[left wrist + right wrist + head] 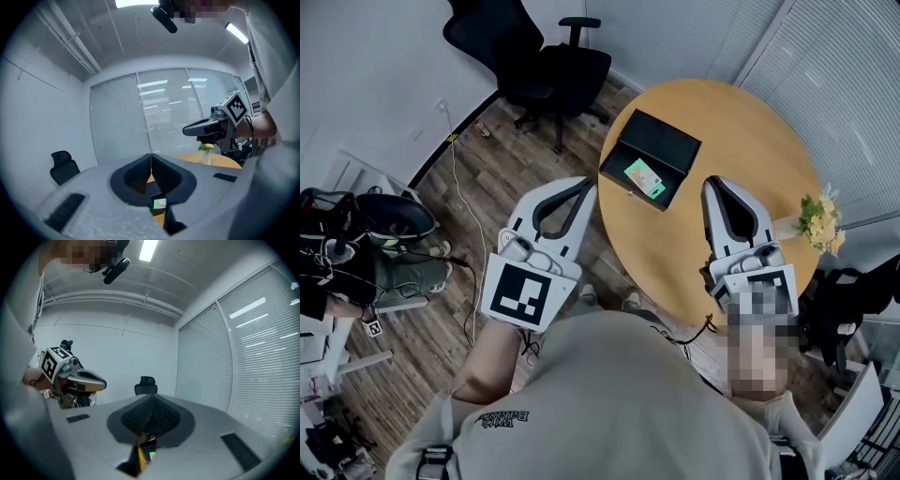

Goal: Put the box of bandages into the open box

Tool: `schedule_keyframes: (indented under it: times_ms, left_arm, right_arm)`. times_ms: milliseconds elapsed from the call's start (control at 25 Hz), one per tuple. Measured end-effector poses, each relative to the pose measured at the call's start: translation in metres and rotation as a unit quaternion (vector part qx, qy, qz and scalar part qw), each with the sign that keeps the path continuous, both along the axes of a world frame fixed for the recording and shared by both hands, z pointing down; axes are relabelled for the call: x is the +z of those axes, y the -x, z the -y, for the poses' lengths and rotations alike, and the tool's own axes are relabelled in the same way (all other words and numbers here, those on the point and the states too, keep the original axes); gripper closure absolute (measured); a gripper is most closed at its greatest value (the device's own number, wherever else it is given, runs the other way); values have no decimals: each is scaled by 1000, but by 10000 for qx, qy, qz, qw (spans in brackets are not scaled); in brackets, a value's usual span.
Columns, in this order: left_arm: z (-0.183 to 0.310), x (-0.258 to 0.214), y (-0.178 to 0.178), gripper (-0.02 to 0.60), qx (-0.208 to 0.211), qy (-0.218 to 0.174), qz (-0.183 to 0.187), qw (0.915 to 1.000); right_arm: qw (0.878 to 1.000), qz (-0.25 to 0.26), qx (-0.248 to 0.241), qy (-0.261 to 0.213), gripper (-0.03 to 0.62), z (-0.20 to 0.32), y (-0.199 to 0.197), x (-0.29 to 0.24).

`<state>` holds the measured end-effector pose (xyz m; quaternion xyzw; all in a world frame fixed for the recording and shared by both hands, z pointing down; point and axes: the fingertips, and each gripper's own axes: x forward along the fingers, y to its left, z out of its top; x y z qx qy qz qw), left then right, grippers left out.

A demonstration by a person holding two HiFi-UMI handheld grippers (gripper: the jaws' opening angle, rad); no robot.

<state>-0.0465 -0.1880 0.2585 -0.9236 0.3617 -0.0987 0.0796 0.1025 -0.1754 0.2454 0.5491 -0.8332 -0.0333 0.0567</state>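
Scene: a person stands at a round wooden table [750,131] with a gripper in each hand, both held out about level.
Left gripper [585,186]: jaws pressed together with nothing between them. The tip is just off the table's left edge, over the floor [525,150], and near the box's left corner without touching it.
Right gripper [713,184]: jaws pressed together, empty. It is over the table, just right of the box, not touching.
Box [661,139]: black and open, on the left part of the table. It sits between the two gripper tips and slightly beyond them.
Bandages [644,178]: small green-and-white pack lying flat inside the box, at its near side toward the right corner. No gripper is on it.
Left gripper view: the jaws meet in one line. The bandages show through the gap under them, with the right gripper at the right.
Right gripper view: jaws closed. A sliver of box with a green speck shows in the gap below, with the left gripper at the left.
Vase [818,223]: holds yellow flowers, at the table's right edge, well apart from the box.
Chair [546,64]: black office chair on the wood floor beyond the table.
Cable [461,192]: white, trailing over the floor left of the table.
Blinds [853,103]: along the right wall.
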Motion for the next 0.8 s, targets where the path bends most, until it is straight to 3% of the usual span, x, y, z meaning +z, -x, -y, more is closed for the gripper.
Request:
schedule_keyframes:
  times_ms: [800]
  left_arm:
    - [4, 2, -4, 558, 151, 88, -2, 9998]
  right_arm:
    - [9998, 146, -45, 130, 557, 2, 4, 1]
